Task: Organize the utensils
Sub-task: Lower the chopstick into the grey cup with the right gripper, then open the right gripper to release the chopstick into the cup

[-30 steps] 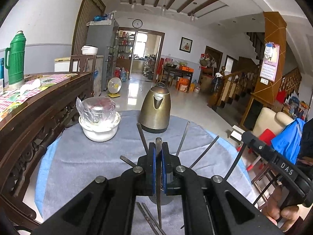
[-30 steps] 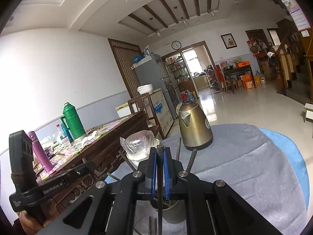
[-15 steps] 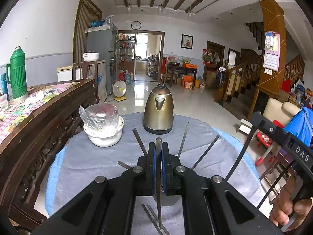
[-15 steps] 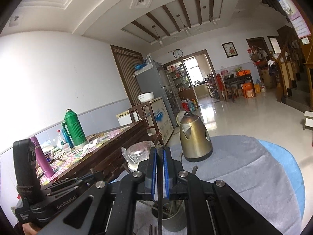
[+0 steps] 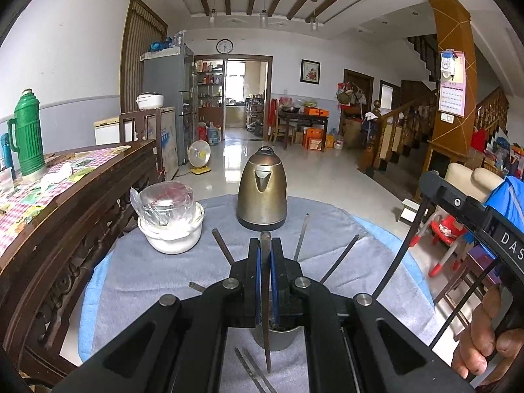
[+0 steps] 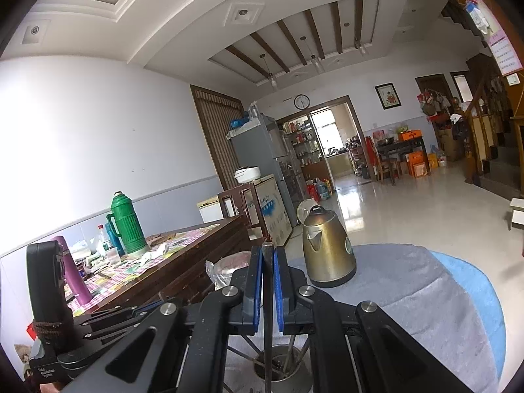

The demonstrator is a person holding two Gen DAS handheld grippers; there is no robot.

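Note:
A steel cup (image 5: 278, 339) stands on the grey-clothed round table (image 5: 147, 271), with several thin metal utensils (image 5: 340, 258) fanning out of it. My left gripper (image 5: 265, 245) is shut on one thin dark metal utensil (image 5: 267, 344) that hangs down in front of the cup. Two more flat utensils (image 5: 250, 371) lie on the cloth below. My right gripper (image 6: 268, 252) is shut on another thin metal utensil (image 6: 268, 344) held upright above the cup (image 6: 281, 368). Each gripper shows in the other's view, the right one (image 5: 475, 226) in a hand, the left one (image 6: 49, 294) at lower left.
A brass-coloured kettle (image 5: 262, 193) stands at the far side of the table. A white bowl (image 5: 173, 235) holding a plastic-wrapped jar sits at the left. A dark wooden sideboard (image 5: 65, 203) with a green thermos (image 5: 28, 134) runs close along the table's left.
Both grippers have risen with their utensils. In the right wrist view the cup has dropped toward the bottom edge and the kettle sits lower.

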